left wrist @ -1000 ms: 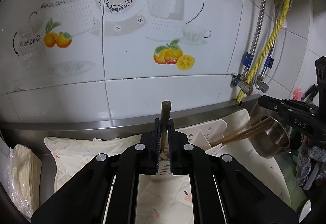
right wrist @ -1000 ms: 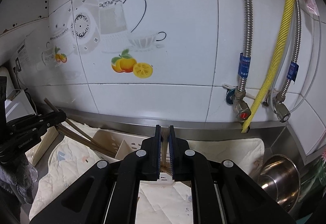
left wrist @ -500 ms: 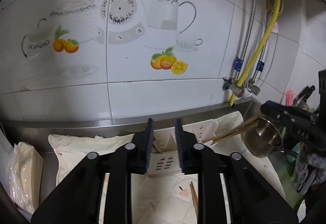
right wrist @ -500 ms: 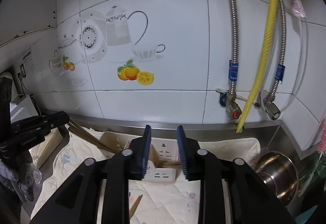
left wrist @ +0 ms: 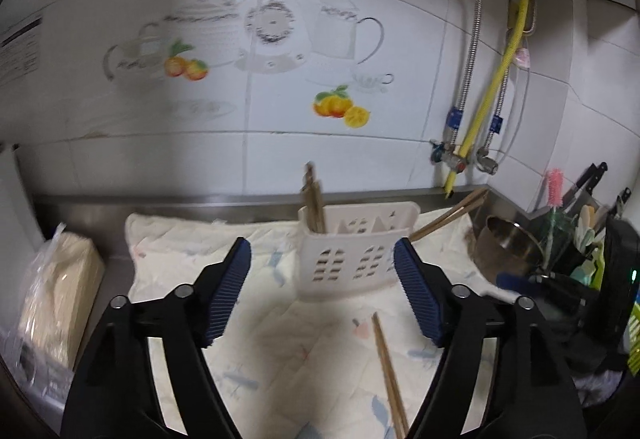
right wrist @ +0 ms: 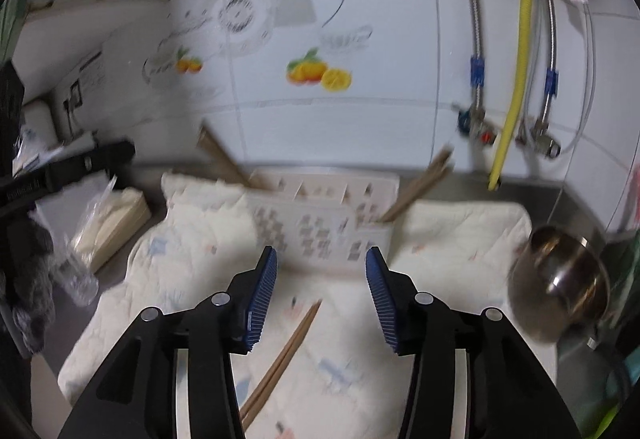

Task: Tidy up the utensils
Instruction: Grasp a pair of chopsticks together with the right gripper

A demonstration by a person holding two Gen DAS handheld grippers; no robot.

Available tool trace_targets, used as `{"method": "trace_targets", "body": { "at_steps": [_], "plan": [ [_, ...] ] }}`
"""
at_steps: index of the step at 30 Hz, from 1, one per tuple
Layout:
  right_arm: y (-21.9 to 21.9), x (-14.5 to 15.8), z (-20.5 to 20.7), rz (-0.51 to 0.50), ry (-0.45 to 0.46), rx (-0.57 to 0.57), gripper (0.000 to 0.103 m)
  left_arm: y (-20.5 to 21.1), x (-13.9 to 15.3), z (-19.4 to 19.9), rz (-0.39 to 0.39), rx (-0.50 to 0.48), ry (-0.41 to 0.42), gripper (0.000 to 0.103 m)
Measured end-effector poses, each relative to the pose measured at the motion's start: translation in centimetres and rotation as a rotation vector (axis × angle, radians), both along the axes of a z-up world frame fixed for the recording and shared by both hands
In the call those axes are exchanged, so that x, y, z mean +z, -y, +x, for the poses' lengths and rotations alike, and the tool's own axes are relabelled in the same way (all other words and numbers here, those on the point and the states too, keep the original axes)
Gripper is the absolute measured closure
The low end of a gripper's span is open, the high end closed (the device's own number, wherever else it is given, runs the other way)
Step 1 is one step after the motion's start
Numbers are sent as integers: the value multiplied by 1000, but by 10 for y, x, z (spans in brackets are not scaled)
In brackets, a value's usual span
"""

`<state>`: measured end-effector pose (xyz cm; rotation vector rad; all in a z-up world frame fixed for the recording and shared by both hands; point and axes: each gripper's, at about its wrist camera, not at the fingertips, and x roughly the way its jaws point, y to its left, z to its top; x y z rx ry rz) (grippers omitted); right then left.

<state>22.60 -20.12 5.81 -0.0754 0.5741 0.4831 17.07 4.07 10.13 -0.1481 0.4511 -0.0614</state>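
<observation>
Holding both tools above the quilted cloth (left wrist: 280,319) on the worktop, we have nothing between the pads. Our left tool (left wrist: 322,295) spreads wide and is opening; our right tool (right wrist: 322,295) stands at middling width, opening too. At frame centre the white holder (left wrist: 352,259) sits upright near the wall, one bundle of chopsticks (left wrist: 314,199) standing in its left compartment, another (right wrist: 420,187) leaning out at the right end. We judge they stand there so that tips drain downward. A loose pair (left wrist: 388,367) lies flat on the cloth at lower centre, likely the next pickup. A steel pot (right wrist: 560,287) lies at the right. No writing is sharp enough to read.
</observation>
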Motion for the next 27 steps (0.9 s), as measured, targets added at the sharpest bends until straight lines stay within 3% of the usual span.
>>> {"method": "trace_targets", "body": {
  "at_steps": [7, 14, 27],
  "plan": [
    [-12, -54, -43, -18, -78, 17, 58, -18, -28, -41, -19, 70, -5, 21],
    [-17, -99, -69, 50, -213, -20, 72, -34, -57, -72, -21, 162, -29, 14],
    [-37, -149, -79, 106, -351, -104, 87, -61, -96, -92, -37, 191, -115, 13]
  ]
}}
